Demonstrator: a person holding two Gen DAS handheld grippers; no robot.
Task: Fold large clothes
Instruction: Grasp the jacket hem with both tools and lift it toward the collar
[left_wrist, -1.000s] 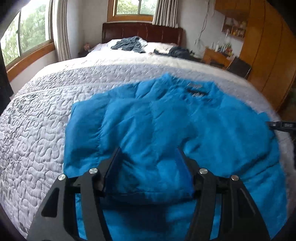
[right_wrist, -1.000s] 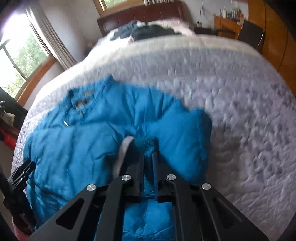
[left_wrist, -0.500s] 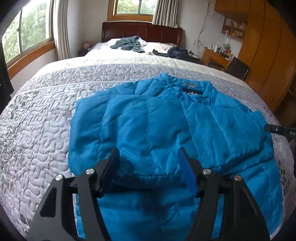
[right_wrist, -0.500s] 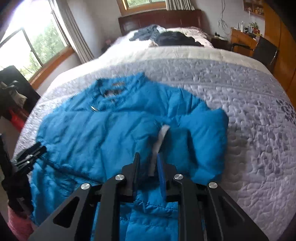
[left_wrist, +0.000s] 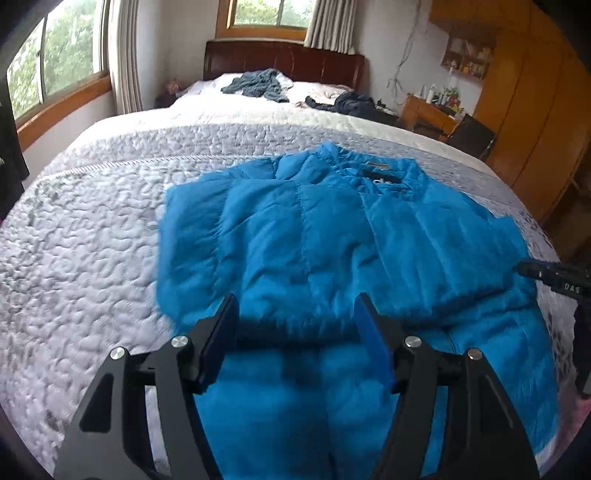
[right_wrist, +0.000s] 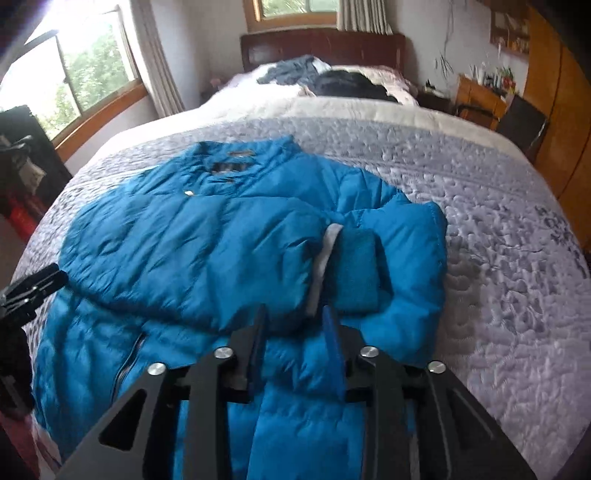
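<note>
A blue puffer jacket (left_wrist: 332, 240) lies face up on the bed, collar toward the headboard, both sleeves folded in across the chest. My left gripper (left_wrist: 295, 321) hovers open over the jacket's lower middle, with nothing between its fingers. In the right wrist view the jacket (right_wrist: 192, 243) fills the left half, and the folded sleeve's knit cuff (right_wrist: 354, 273) with a pale lining strip rests just ahead of my right gripper (right_wrist: 295, 332). That gripper is open and apart from the cuff. Each gripper shows at the edge of the other's view: the right gripper (left_wrist: 554, 277) and the left gripper (right_wrist: 33, 291).
The grey quilted bedspread (left_wrist: 92, 240) reaches out on both sides of the jacket. Loose dark clothes (left_wrist: 258, 83) lie by the pillows near the wooden headboard (left_wrist: 284, 55). Windows stand at the left, a wooden wardrobe (left_wrist: 535, 110), desk and chair at the right.
My right gripper opened, let go of the sleeve cuff and drew back. My left gripper, open throughout, pulled back from the folded sleeve, which stays on the chest.
</note>
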